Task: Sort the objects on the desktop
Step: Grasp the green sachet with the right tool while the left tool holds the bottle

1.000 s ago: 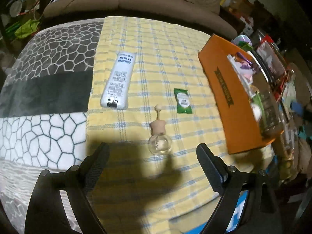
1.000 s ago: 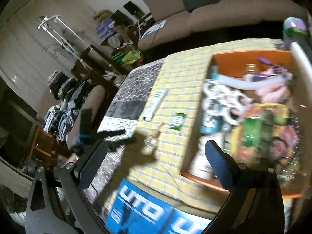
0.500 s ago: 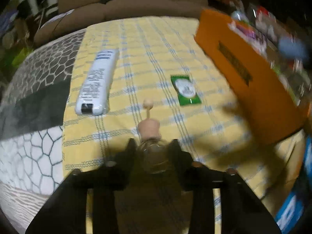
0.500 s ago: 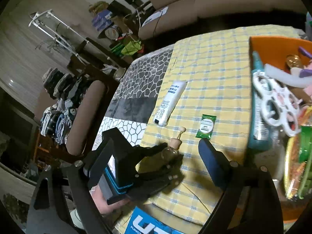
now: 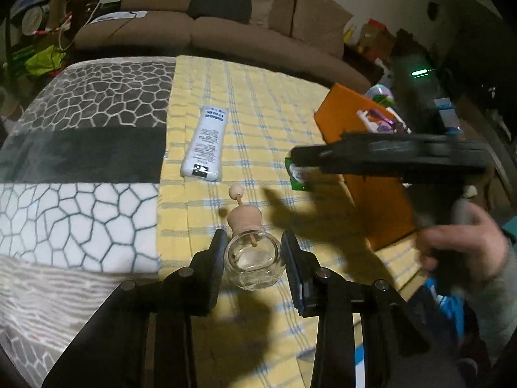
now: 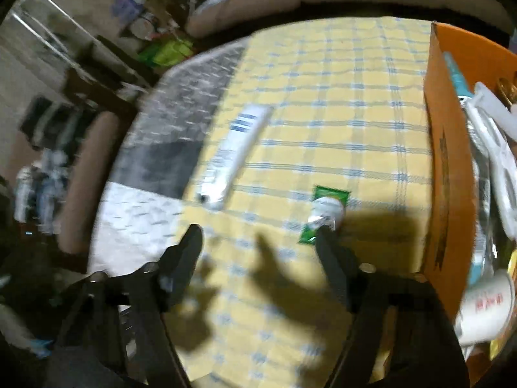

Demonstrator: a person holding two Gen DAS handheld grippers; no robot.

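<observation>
A small round glass bottle (image 5: 253, 268) with a wooden stopper lies on the yellow checked cloth (image 5: 258, 113). My left gripper (image 5: 254, 238) is shut on its glass body, one pad on each side. A white tube (image 5: 206, 144) (image 6: 236, 148) lies further back on the cloth. A green packet (image 5: 299, 179) (image 6: 326, 207) lies beside the orange box (image 5: 371, 194) (image 6: 442, 161). My right gripper (image 6: 257, 234) hangs low over the cloth with its jaws closing and nothing between them. Its right fingertip is at the packet's near end. In the left wrist view the right gripper (image 5: 300, 160) reaches in from the right, partly covering the packet.
The orange box on the right is full of several toiletries and packets. A grey patterned blanket (image 5: 80, 161) covers the left of the surface. A brown sofa (image 5: 210, 32) stands behind. A person's hand (image 5: 462, 245) holds the right gripper near the box's front corner.
My left gripper closed on the glass bottle and has kept its grip. My right gripper swung down from over the box to just above the cloth by the green packet, and its jaws have narrowed.
</observation>
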